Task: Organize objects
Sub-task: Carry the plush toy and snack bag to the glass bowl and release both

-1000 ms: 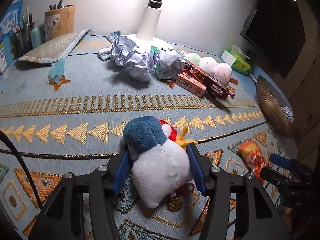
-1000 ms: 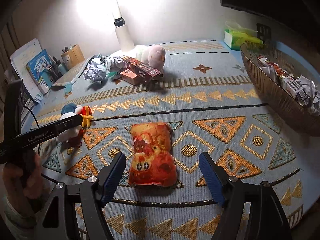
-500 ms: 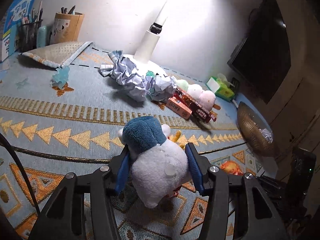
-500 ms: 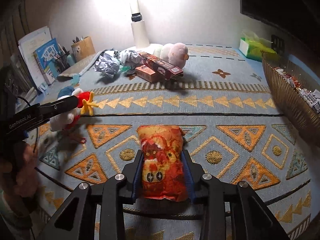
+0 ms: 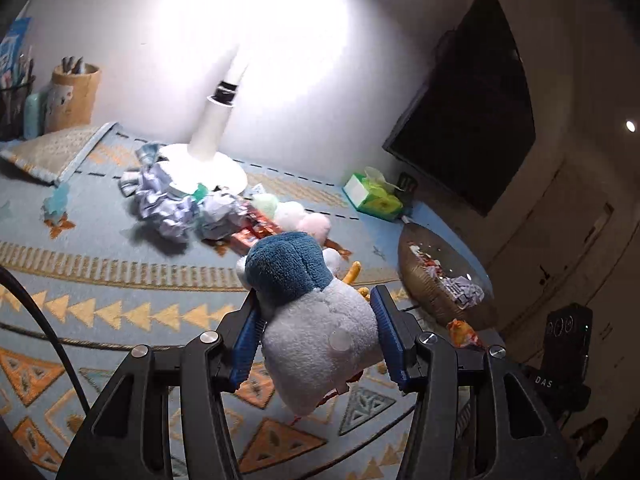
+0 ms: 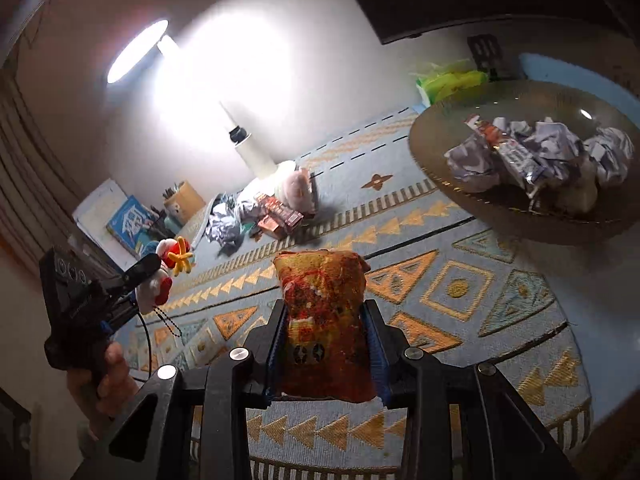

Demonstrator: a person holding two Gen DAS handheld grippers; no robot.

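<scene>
My left gripper [image 5: 316,336] is shut on a blue and white plush toy [image 5: 308,312] and holds it above the patterned cloth; the toy also shows in the right wrist view [image 6: 164,276]. My right gripper [image 6: 326,344] is shut on a red and orange snack bag [image 6: 324,320], lifted off the cloth. A brown woven basket [image 6: 480,196] with crumpled paper and wrappers stands at the right; it also shows in the left wrist view [image 5: 424,296]. The left gripper [image 6: 136,276] shows at the left of the right wrist view.
By the white lamp base [image 5: 208,160] lie crumpled paper balls [image 5: 168,208], red snack boxes [image 6: 280,212] and pastel plush balls [image 5: 292,212]. A green tissue box [image 5: 372,196] sits at the back right. A pen holder [image 5: 74,96] and a folded mat [image 5: 48,152] are back left.
Both grippers have risen off the cloth with their loads. The right gripper closed on the snack bag a second ago and now tilts toward the basket. The left lifted the plush higher.
</scene>
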